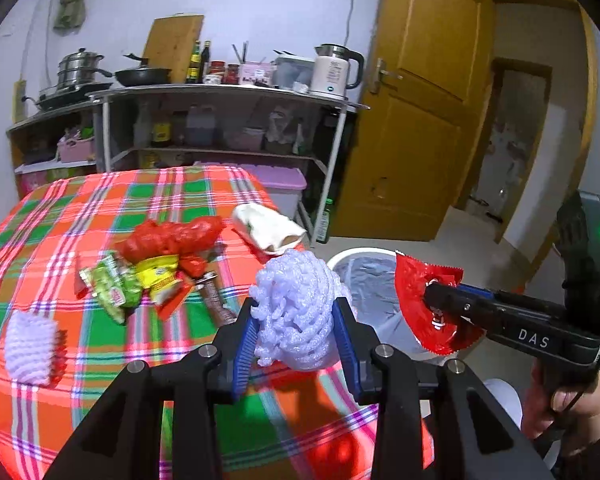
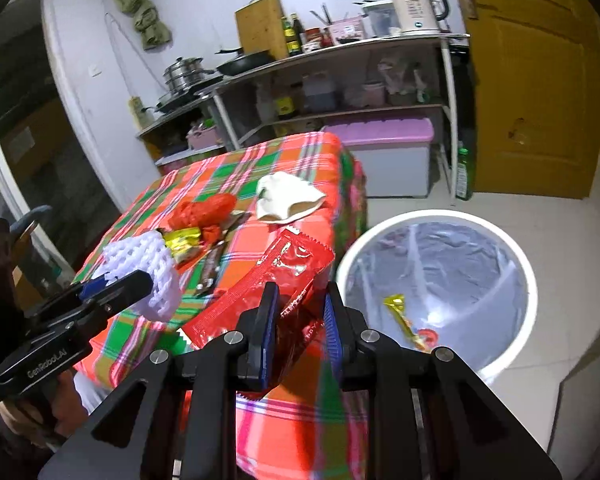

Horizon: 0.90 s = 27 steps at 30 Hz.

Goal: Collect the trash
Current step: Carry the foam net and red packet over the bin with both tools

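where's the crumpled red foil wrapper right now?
The crumpled red foil wrapper is clamped in the right gripper, held over the table's right edge beside the white lined trash bin.

Two hand-held grippers carry trash beside the bin

The right hand-held gripper pinches a crinkled red plastic wrapper above the plaid-clothed table; at left, the left hand-held gripper clamps a white foam net sleeve; the round white lined trash bin holds a gold wrapper
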Each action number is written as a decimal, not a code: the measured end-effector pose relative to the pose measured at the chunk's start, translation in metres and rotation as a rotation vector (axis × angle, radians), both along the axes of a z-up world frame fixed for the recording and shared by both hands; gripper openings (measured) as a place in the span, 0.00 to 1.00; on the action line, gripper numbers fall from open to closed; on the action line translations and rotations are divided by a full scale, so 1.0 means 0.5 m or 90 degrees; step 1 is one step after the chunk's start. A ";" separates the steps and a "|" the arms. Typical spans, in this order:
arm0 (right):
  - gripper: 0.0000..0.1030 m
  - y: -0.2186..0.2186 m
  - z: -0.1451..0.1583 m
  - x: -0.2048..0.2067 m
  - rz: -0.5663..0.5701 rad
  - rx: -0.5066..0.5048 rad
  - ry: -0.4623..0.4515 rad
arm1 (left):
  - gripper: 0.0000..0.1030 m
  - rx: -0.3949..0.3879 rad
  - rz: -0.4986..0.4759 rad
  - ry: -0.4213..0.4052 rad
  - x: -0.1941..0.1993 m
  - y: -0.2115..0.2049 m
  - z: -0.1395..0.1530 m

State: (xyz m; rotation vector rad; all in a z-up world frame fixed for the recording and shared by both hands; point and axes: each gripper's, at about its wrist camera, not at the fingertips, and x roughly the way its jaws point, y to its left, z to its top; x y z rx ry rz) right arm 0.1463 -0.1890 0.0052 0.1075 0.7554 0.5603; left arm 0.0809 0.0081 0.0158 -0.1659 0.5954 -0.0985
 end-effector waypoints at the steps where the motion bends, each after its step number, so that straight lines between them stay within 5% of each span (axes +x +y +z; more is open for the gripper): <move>1: 0.22 -0.009 -0.001 0.002 -0.006 0.001 0.000 | 0.36 0.002 -0.007 0.000 0.006 -0.010 0.001; 27: 0.23 -0.166 -0.087 0.084 -0.120 0.002 0.067 | 0.36 0.012 -0.102 0.054 0.145 -0.163 -0.057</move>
